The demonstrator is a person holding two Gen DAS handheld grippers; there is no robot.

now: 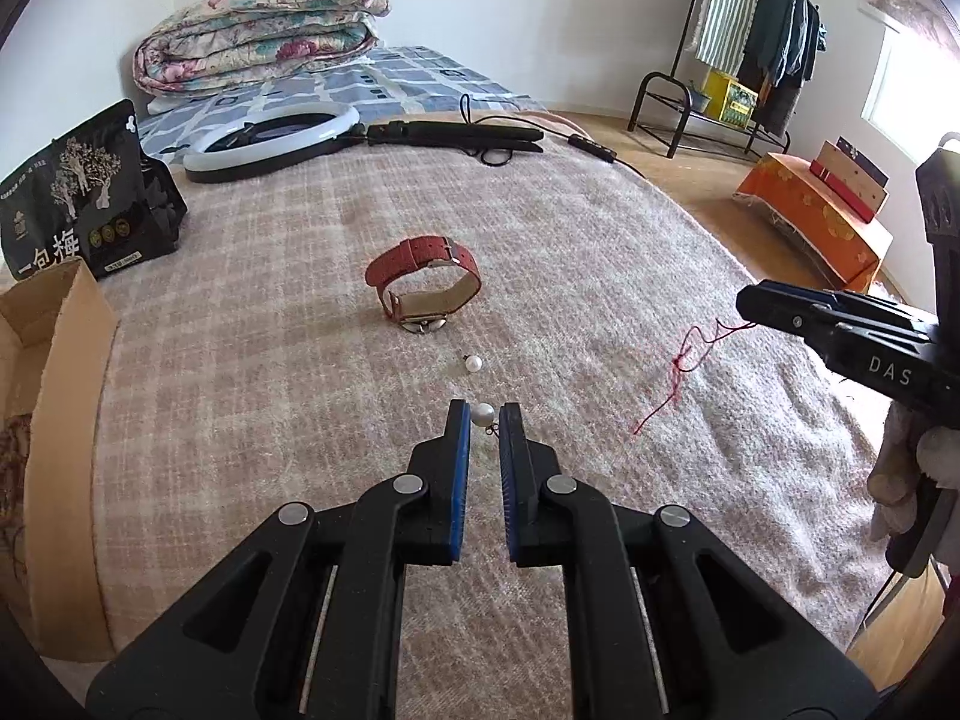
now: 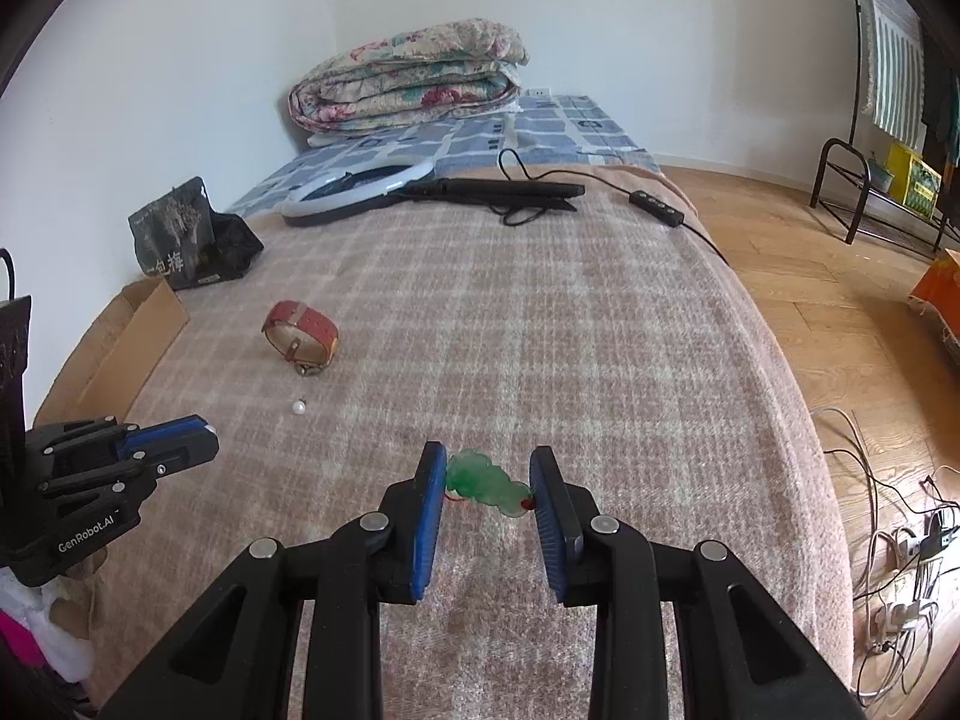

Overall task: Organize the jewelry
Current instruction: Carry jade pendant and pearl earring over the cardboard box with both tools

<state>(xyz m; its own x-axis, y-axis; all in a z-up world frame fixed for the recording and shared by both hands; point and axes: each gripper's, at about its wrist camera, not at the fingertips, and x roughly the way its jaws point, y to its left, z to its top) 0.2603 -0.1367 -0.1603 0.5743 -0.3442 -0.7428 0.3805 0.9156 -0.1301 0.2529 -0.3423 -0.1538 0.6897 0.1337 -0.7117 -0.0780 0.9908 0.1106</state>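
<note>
Where the left wrist view looks down its own fingers, the left hand-held gripper (image 1: 483, 420) sits low over the blanket-covered bed (image 1: 300, 420) at lower centre, its blue pads on either side of a pearl earring (image 1: 482, 414). The pearl touches the left pad or nearly so; a sliver of gap shows on the right, so I cannot tell whether it is truly pinched yet. A second pearl earring (image 1: 474, 363) lies just beyond, and a red-strapped watch (image 1: 423, 285) stands on its edge at mid-frame. A red cord (image 1: 678, 369) trails toward the right edge, where the right hand-held gripper (image 1: 747, 300) enters side-on. A cardboard box (image 1: 60, 420) sits at the left edge.

From the right wrist view, that gripper's jaws are spread wide at lower centre around a green jade pendant (image 2: 486, 483), which spans the gap and appears to touch both pads without being squeezed. To do this well, I'd say close slowly and squarely, since the pearl could roll and the pendant could twist. Both tools point forward, tilted slightly down toward the blanket.
</note>
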